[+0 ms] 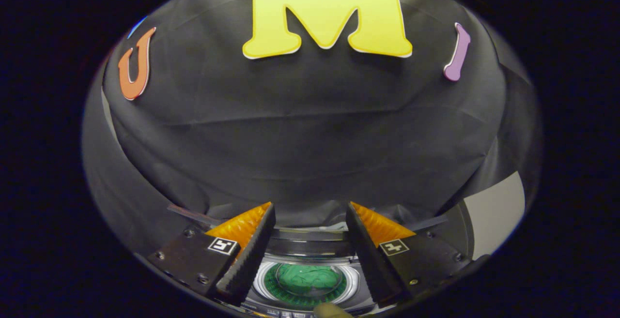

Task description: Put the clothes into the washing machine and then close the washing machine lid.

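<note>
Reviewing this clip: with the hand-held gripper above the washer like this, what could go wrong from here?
1. The hand-held gripper is open with nothing between its fingers, and the view faces mostly the booth wall; the washing machine sits low between the fingers, so a reach for the lid may be poorly aimed.
2. Something green shows in the round opening. If that is clothing sitting high, it might get caught when the lid closes.

We're looking at the booth wall, a wrinkly black cloth with a long horizontal crease across it. Down at its lower right there's a pale grey panel. Lighting on the cloth's pretty dim and even.
</note>
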Motion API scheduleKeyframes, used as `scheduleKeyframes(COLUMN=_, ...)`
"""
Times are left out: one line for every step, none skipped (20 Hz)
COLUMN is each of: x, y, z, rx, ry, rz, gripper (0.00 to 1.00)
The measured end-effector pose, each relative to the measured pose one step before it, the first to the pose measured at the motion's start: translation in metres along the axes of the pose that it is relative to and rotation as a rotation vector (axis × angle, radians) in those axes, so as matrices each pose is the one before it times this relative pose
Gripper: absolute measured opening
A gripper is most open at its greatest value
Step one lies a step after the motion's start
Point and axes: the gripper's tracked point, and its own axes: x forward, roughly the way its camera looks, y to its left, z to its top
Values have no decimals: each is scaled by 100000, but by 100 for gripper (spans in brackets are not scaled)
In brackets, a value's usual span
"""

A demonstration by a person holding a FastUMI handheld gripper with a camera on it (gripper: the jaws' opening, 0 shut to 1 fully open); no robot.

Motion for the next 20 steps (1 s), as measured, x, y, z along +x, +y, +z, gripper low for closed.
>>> scheduleKeyframes(x=-141, y=-9, z=-86, rx=-415, ry=135, rz=11, gripper=92)
scheduleKeyframes(x=-71, y=-41, z=48, rx=-706, ry=-903, rz=-471, gripper=92)
scheduleKeyframes(x=-13, y=13, z=-48, rx=-546, ry=-234, rz=-79, gripper=92)
scheduleKeyframes(x=-31, y=-40, z=-47, rx=292, ry=-734, rz=-162, gripper=92)
scheduleKeyframes(x=-32, y=71, z=-194, rx=551, ry=-651, rz=314, gripper=92)
scheduleKeyframes(x=-113, y=-19, z=11, rx=512, ry=-1300, rz=210, gripper=92)
scheduleKeyframes(x=-162, y=38, z=-111, rx=-196, ry=-772, rz=112, gripper=92)
scheduleKeyframes(x=-157, y=-58, z=-73, rx=-752, ry=-896, rz=-12, gripper=92)
scheduleKeyframes(x=-127, y=18, z=-44, rx=-524, ry=-1103, rz=27, gripper=92)
scheduleKeyframes(x=-121, y=-38, z=-167, rx=79, ry=-939, rz=158, gripper=92)
scheduleKeyframes(x=-162, y=25, z=-172, rx=121, ry=-884, rz=127, gripper=92)
scheduleKeyframes(x=-228, y=15, z=-172, rx=-149, ry=-984, rz=139, gripper=92)
scheduleKeyframes(x=-154, y=-26, z=-79, rx=-305, ry=-1025, rz=103, gripper=92)
scheduleKeyframes(x=-140, y=-6, z=-75, rx=-310, ry=-1031, rz=143, gripper=92)
scheduleKeyframes(x=-118, y=27, z=-124, rx=-152, ry=-918, rz=64, gripper=92)
scheduleKeyframes(x=-211, y=0, z=-153, rx=-141, ry=-435, rz=33, gripper=92)
scheduleKeyframes(x=-250, y=23, z=-182, rx=64, ry=-443, rz=-133, gripper=92)
scheduleKeyframes(x=-311, y=10, z=-182, rx=-78, ry=-513, rz=-111, gripper=92)
scheduleKeyframes(x=-183, y=56, z=-158, rx=-164, ry=-760, rz=-73, gripper=92)
scheduleKeyframes(x=-253, y=-10, z=-149, rx=-68, ry=-1073, rz=78, gripper=92)
